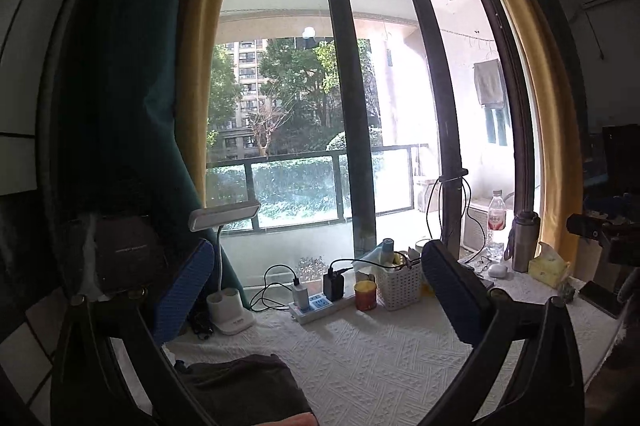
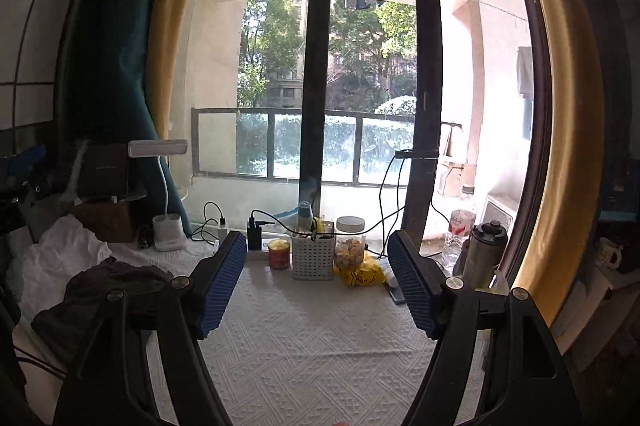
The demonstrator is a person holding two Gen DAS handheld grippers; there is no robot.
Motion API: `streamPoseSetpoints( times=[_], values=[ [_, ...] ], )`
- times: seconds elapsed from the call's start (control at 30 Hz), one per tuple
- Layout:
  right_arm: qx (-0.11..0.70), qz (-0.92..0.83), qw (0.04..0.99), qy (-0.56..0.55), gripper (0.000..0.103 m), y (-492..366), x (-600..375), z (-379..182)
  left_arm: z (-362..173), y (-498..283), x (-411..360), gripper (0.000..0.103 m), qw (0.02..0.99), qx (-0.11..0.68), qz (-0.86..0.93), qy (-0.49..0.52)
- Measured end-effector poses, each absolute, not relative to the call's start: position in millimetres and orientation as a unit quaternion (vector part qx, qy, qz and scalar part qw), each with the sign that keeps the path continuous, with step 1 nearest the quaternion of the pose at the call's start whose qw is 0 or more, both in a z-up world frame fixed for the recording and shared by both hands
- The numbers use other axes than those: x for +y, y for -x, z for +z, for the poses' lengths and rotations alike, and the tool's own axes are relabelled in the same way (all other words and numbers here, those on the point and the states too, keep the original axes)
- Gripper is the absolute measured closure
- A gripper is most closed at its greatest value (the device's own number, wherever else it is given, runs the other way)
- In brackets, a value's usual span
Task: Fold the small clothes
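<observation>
Left tool (image 1: 316, 290) spread wide, nothing btwn its pads, above the white-clothed desk (image 1: 360, 358); dark garment (image 1: 244, 386) lies at lower left, partly cut off by the frame edge and hidden behind the tool's arm. Right tool (image 2: 318, 278) also wide apart and empty, w/ the same garment (image 2: 100, 298) crumpled at far left. Only the right view shows the snack jar (image 2: 350, 240) beside the white basket (image 2: 313, 258).

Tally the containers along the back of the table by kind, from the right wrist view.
Red can: 1
White slotted basket: 1
Clear jar with white lid: 1
Clear water bottle, red label: 1
Steel flask: 1
Total: 5
</observation>
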State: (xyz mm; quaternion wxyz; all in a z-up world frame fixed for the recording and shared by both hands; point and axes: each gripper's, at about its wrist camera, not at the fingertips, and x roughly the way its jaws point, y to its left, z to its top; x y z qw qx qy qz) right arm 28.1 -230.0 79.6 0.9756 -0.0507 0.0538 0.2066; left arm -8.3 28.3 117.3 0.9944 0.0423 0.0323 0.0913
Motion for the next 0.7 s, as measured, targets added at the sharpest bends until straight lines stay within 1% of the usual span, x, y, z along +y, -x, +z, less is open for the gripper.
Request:
streamPoseSetpoints(
  times=[0.2, 0.33, 0.57, 0.7],
  values=[
    [0.014, 0.193, 0.980, 0.045, 0.027, -12, -234, 100, 117, 23, 49, 0.001, 0.995, 0.014, 0.093, -0.016],
    [0.000, 0.173, 0.984, 0.035, 0.026, -8, -243, 103, 114, 33, 60, 0.001, 0.993, -0.007, 0.115, -0.002],
    [0.028, 0.153, 0.988, 0.023, 0.024, -25, -255, 83, 93, 16, 64, 0.001, 0.993, 0.026, 0.112, 0.002],
    [0.034, 0.149, 0.988, 0.024, 0.024, -32, -261, 79, 87, 11, 55, 0.001, 0.994, 0.030, 0.102, 0.004]
  ],
)
